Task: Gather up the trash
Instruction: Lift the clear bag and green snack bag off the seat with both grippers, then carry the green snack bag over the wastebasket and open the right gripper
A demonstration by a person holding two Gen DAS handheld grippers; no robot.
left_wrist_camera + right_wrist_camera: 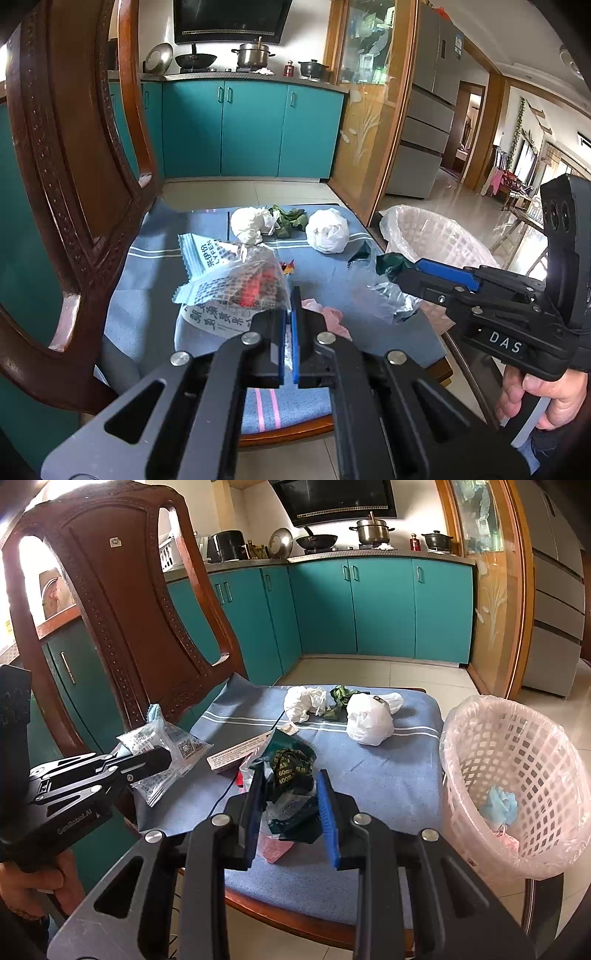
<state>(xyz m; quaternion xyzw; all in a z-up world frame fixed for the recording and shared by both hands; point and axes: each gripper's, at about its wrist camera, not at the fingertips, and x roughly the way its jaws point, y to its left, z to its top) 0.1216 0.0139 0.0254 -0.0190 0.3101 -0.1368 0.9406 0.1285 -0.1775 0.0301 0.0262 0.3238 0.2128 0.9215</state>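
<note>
Teal kitchen cabinets (384,609) run along the back wall, and in front of them we work over a wooden chair (122,602) whose seat is covered by a blue cloth (388,771) with white stripes. We take the pink-lined trash basket (509,775) as our landmark; it stands beside the seat's edge, to the right in the right wrist view, with a blue crumpled scrap (500,805) lying inside it. Our left tongs (287,325) are clenched on a clear printed snack wrapper (236,280), holding it above the cloth on the side of the seat far from the basket, close to the chair back. Our right tongs (290,805) grasp a dark green wrapper bundled with clear plastic (291,775), raised over the cloth near the basket but not yet above its rim; the blue pads (327,805) press against the bundle from both sides. A tied white plastic bag (369,720) sits on the cloth at the far part of the seat, nearer the basket, and a crumpled white tissue (304,701) lies farther from the basket, with green leaves (341,698) between the two. A flat printed packet (236,753) rests on the cloth under the held bundle, well away from the basket. A pink scrap (325,317) lies on the cloth just beyond our left tongs.
</note>
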